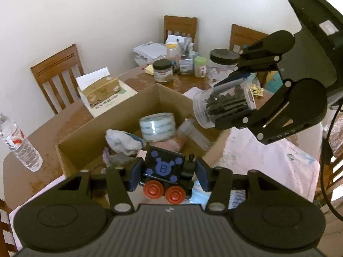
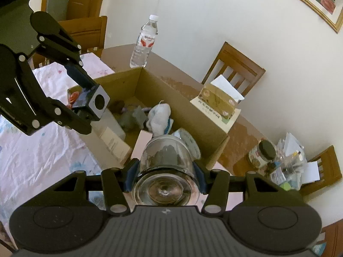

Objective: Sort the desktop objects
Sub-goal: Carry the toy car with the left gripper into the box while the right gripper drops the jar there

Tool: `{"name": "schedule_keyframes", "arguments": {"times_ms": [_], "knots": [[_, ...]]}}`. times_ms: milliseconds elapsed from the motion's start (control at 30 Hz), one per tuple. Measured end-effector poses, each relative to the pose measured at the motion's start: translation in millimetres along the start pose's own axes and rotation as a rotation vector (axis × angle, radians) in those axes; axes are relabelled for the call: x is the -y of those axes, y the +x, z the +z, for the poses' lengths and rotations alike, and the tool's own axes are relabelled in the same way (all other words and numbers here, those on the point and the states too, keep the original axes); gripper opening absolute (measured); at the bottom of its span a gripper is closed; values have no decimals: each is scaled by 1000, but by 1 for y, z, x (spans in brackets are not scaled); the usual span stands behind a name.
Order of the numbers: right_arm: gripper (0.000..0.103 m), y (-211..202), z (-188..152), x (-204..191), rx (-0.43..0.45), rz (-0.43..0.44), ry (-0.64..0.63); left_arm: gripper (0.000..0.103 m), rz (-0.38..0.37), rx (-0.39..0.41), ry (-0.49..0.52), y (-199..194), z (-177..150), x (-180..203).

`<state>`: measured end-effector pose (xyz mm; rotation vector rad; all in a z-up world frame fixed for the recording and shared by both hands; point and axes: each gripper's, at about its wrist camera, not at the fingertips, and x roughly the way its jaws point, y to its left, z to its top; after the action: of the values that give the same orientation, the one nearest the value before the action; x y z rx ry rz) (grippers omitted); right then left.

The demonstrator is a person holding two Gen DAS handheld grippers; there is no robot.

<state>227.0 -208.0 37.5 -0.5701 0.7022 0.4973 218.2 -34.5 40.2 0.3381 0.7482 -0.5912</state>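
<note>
My left gripper is shut on a black toy train with blue "B" markings and red wheels, held above the near edge of an open cardboard box. My right gripper is shut on a clear glass jar holding dark small pieces, tilted over the box's right side; the jar also shows in the left wrist view. The left gripper with the train shows in the right wrist view. Inside the box lie a tape roll, a white cloth and a grey soft item.
A water bottle stands left of the box. A tissue box sits behind it. Jars and papers crowd the far table end. A pink cloth covers the table on the right. Wooden chairs surround the table.
</note>
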Motion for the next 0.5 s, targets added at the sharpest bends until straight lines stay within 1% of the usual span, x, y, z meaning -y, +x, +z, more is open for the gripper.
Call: {"name": "schedule_keyframes", "arguments": {"times_ms": [100,167,233,267,500], "knots": [[59,8,8,3,5,10,5,52,5,-8,-17,5,2,-10],[66,11,12,5,14,17,14,52,11,-12,-23,9,2,-15],[80,13,13,5,22,14,18,52,18,-18,-27,13,4,-21],[81,13,13,5,24,13,21,52,19,-20,-29,15,4,-23],[84,16,7,9,7,26,43,52,36,-44,-38,29,6,-38]]}}
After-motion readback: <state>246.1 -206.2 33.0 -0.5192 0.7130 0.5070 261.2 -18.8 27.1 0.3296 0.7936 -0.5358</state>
